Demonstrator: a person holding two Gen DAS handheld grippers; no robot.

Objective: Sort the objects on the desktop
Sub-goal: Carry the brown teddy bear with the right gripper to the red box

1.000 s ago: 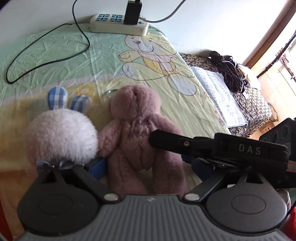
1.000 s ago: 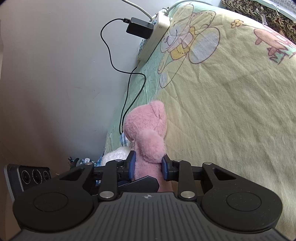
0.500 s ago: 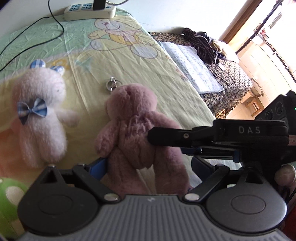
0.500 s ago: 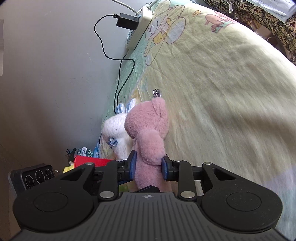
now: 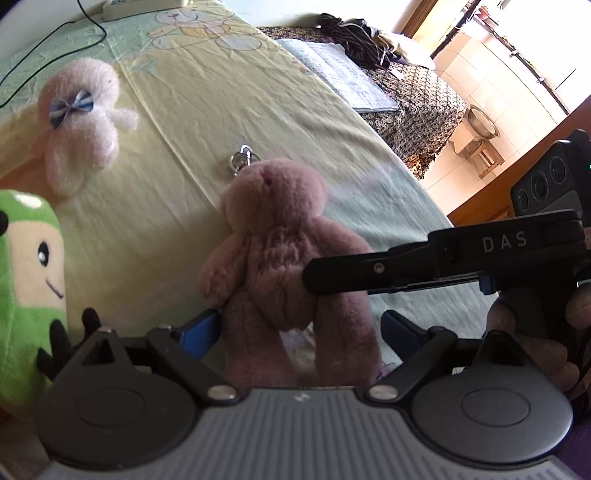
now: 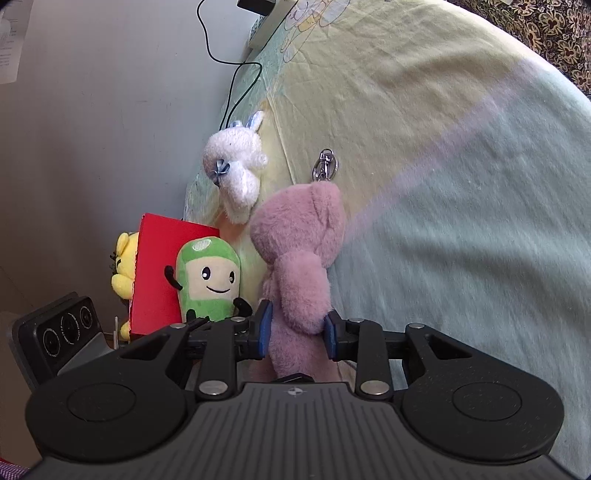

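Right tool pinching pink teddy bear above bedsheet, left tool spreading wide around its legs, white plush bunny lying nearby

Background items: cartoon-bear bedsheet, power strip with black cable, open notebook, dark clothes heap, grey wall.

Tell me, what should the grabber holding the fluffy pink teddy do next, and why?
Probably carry it a little way toward the other soft toys and set it down. The right gripper is clamped on the fluffy pink plush teddy, while the green smiling plush toy and the white plush bunny with a blue bow sit together near the wall.
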